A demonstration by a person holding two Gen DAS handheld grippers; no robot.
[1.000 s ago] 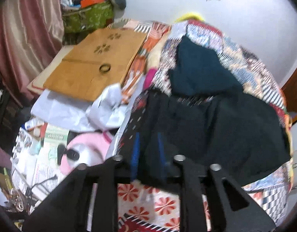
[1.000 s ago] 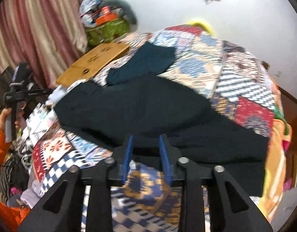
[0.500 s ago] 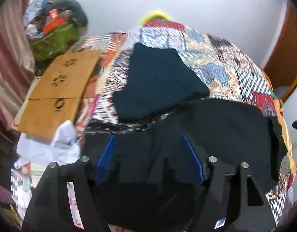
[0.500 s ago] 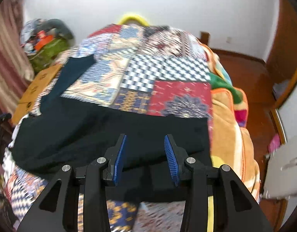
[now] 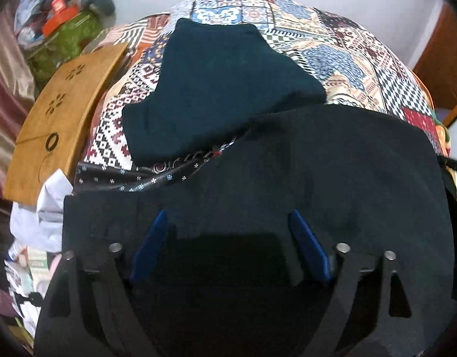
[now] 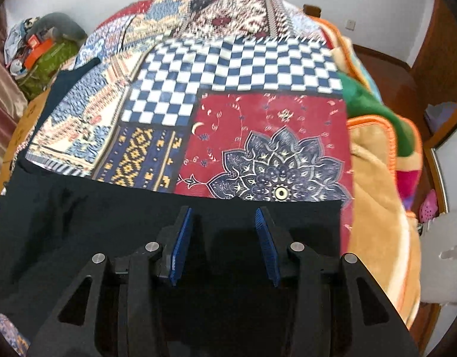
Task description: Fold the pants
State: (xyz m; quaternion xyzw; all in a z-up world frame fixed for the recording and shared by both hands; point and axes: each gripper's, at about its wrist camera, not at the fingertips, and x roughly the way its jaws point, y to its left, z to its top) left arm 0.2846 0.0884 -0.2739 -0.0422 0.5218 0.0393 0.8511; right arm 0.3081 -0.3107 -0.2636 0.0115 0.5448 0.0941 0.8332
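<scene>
The flat black fabric pants lay across the near part of the patchwork-print bedspread. Behind them lay a folded dark teal garment; a tan wooden board lay left of it.

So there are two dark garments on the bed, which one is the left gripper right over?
The black pants, spread nearest the camera under the left gripper, whose jaws are opening. The teal garment lies folded farther up the patchwork quilt.

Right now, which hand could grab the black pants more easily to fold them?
Probably the left. The left gripper hangs over the middle of the black pants, its fingers spread wide and opening with nothing pinched. The right gripper is also open over them, but narrower, near their far edge.
</scene>
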